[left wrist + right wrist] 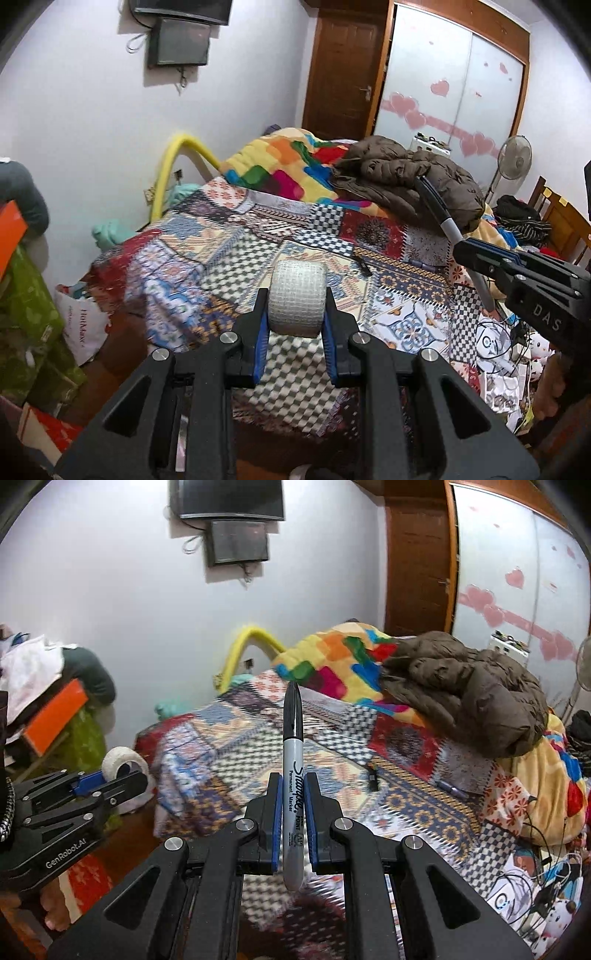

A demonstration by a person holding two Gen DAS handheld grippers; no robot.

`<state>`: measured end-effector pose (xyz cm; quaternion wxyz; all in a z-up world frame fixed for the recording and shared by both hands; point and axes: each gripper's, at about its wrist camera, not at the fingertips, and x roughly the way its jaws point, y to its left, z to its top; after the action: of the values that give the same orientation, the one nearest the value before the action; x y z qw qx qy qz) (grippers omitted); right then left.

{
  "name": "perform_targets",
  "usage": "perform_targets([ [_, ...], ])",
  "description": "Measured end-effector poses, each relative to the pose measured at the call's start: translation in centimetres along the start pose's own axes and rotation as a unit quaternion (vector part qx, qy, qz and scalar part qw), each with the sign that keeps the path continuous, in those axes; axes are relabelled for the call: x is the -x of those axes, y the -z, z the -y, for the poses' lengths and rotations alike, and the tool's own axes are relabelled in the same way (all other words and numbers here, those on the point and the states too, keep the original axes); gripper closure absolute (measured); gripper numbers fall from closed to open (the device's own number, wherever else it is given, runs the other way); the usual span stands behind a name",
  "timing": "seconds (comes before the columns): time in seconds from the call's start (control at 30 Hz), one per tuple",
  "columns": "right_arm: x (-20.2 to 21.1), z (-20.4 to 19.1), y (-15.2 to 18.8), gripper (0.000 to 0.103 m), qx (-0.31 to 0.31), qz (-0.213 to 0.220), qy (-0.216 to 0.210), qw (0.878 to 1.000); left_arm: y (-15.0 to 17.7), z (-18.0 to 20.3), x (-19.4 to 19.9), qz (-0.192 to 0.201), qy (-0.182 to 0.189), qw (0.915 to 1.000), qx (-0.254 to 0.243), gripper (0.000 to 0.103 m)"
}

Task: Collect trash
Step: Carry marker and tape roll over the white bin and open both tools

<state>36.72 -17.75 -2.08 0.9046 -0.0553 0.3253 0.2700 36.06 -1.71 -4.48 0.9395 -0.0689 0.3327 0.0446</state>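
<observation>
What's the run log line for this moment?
left claw: shut on tape roll | right claw: shut on marker | both above bed

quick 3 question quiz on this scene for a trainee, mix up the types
1. True or false: the left gripper holds a white roll of tape.
2. The right gripper is shut on: A) a spoon B) a marker C) a phone
3. Fill in: a brown ____ lies on the bed by the colourful blanket.

Key: 1 true; 2 B; 3 jacket

Even indoor light, fisheye-bent edges, motion blur lower down
</observation>
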Motion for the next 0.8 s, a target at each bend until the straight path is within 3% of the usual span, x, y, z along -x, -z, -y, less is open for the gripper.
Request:
perform_targets([
  [0.4,1.4,-9.2,2.1,0.093,0.038,-0.004,-0.047,0.998,4.6,-6.6,7.8,0.017,-0.052,0.9985,-0.004,0.078],
  [0.8,0.0,-17.9,5.8,0.093,0.068,-0.04,-0.104,0.991,10.5,-13.6,10.3,-0.004,-0.094,0.9954,0.018,0.078],
])
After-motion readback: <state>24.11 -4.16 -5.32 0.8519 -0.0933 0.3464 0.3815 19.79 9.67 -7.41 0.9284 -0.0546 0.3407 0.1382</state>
